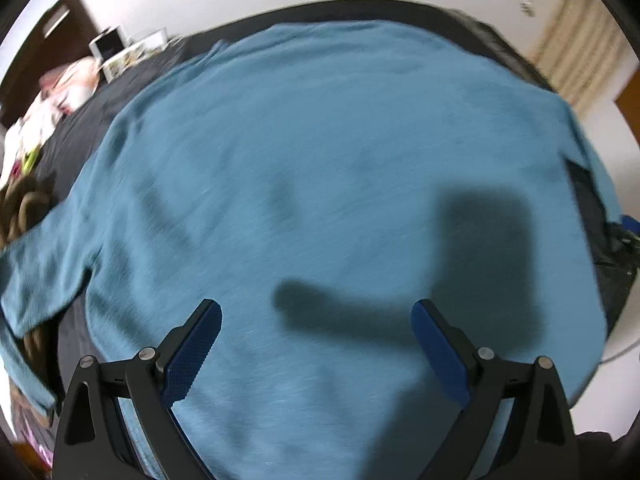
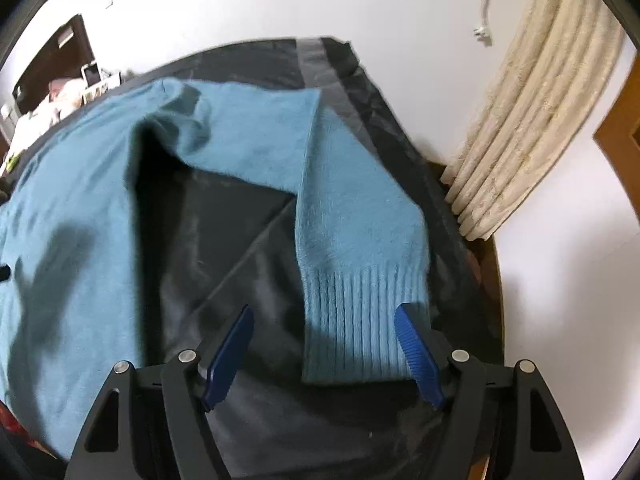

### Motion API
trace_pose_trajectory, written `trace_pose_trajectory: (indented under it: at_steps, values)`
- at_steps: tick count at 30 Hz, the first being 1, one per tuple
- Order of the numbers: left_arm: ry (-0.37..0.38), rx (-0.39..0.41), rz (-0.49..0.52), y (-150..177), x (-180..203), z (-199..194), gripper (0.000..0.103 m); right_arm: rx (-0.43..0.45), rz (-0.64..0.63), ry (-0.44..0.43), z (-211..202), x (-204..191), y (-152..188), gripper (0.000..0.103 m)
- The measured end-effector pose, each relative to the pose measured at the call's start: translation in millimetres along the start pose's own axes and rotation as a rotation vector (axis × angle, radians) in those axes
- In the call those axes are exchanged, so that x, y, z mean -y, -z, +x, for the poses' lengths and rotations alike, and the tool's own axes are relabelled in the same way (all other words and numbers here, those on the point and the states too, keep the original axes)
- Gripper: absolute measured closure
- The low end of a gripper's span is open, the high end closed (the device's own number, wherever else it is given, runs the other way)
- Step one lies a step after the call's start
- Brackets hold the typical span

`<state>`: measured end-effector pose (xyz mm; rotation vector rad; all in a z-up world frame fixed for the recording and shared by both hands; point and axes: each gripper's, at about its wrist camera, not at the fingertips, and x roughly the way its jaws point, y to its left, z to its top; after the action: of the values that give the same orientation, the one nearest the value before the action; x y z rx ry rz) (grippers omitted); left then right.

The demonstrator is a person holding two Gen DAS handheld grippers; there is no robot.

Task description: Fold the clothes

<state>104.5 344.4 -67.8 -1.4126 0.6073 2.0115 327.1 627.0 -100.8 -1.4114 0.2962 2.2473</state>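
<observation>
A teal knit sweater [image 1: 320, 168] lies spread flat on a dark cover. In the left wrist view its body fills the frame and one sleeve [image 1: 36, 264] runs off to the left. My left gripper [image 1: 316, 312] is open and empty, hovering above the sweater's body. In the right wrist view the other sleeve [image 2: 352, 208] bends down toward me, ending in a ribbed cuff [image 2: 356, 328]. My right gripper [image 2: 326, 316] is open, its jaws standing either side of the cuff, not closed on it.
The dark cover [image 2: 224, 248] lies over a bed or table. A cream curtain [image 2: 532, 120] hangs at the right beside a wooden door [image 2: 624, 128]. Pillows and clutter [image 1: 60, 92] sit at the far left near a dark headboard. A white wall stands behind.
</observation>
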Motion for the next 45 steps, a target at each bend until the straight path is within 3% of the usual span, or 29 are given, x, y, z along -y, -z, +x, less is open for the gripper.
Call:
trace_pose_trajectory:
  at_steps: [4,8,10,14,19,22,27,33,37,45]
  values:
    - [0.055,0.032,0.032,-9.3,32.4,-10.0,0.006,-0.014,-0.013,0.023,5.4,10.1,-1.3,0.040]
    - [0.123,0.042,0.054,-17.0,61.6,-22.8,0.006,0.000,0.002,0.042,3.8,20.0,-2.4,0.067]
    - [0.147,0.039,0.071,-20.2,79.1,-23.4,0.006,-0.001,0.037,0.011,1.3,29.2,-2.5,0.072]
    - [0.196,0.035,0.110,-26.3,115.1,-25.0,0.006,-0.017,0.158,-0.085,-4.5,49.5,-7.2,0.095]
    - [0.247,0.065,0.172,-30.8,146.0,-34.1,0.006,0.023,0.339,-0.327,-29.1,70.7,-21.0,0.095]
    - [0.298,0.051,0.138,-36.3,144.5,-35.2,0.006,0.056,0.384,-0.485,-46.6,73.8,-32.6,0.095]
    - [0.380,0.070,0.043,-52.0,123.9,-40.9,0.006,0.059,0.353,-0.719,-62.7,47.0,-43.6,0.095]
    - [0.343,0.129,-0.029,-56.9,83.4,-53.3,0.006,0.033,0.311,-0.937,-68.3,-7.8,-66.9,0.095]
    - [0.352,0.153,-0.090,-50.8,48.4,-54.0,0.006,0.023,0.240,-1.002,-71.3,-47.8,-86.5,0.095]
    - [0.348,0.126,-0.148,-34.7,3.7,-32.4,0.006,-0.142,0.123,-1.000,-16.6,-135.1,-101.2,0.095]
